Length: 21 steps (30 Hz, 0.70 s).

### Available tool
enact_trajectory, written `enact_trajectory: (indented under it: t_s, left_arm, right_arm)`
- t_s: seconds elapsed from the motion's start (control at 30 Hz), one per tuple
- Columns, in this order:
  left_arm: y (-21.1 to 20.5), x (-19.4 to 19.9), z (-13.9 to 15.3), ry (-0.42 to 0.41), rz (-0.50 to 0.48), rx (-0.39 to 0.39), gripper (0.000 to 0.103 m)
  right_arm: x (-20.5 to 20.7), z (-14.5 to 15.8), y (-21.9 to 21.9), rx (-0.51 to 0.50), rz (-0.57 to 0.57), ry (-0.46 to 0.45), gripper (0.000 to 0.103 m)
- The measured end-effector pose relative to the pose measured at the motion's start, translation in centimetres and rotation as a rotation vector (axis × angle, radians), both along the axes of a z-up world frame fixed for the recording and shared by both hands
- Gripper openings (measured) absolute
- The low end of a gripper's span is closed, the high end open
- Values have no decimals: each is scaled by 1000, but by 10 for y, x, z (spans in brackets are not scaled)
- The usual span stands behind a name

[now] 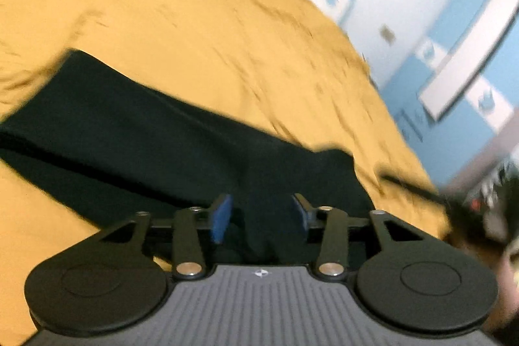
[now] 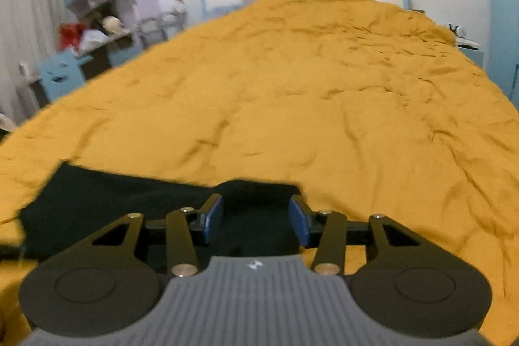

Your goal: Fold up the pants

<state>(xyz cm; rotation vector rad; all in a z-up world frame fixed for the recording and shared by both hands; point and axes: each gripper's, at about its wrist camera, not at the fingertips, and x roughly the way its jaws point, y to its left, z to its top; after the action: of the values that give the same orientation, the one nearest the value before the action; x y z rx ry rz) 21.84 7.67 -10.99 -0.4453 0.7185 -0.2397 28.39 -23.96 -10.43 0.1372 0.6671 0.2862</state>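
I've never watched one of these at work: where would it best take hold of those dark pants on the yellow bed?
Probably at the near end of the pants, where a raised ridge of cloth runs between the open left tongs. Come from above and pinch that ridge: the rest lies flat on the bedspread, giving little to grip.

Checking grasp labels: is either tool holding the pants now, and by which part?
Nothing is held. Left tool and right tool both stand open above the dark pants, pads clear of the cloth.
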Motion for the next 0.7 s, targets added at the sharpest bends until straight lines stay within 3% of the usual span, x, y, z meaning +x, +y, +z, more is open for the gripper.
enact_trajectory:
  t_s: [0.2, 0.3, 0.4, 0.5, 0.7]
  left_arm:
    - [88, -6, 9, 30, 225, -7, 65]
    - [128, -7, 3, 64, 329, -60, 75]
    - [160, -8, -12, 121, 404, -135, 77]
    - [169, -3, -32, 186, 463, -175, 77]
    - [168, 7, -45, 171, 479, -204, 87]
  right_arm:
    - [-55, -2, 34, 7, 61, 28, 47]
    - [-65, 0, 66, 19, 117, 22, 47]
    - [-68, 1, 106, -15, 192, 13, 47]
    - [-65, -5, 143, -98, 221, 2, 47]
    - [-69, -32, 168, -176, 214, 18, 48]
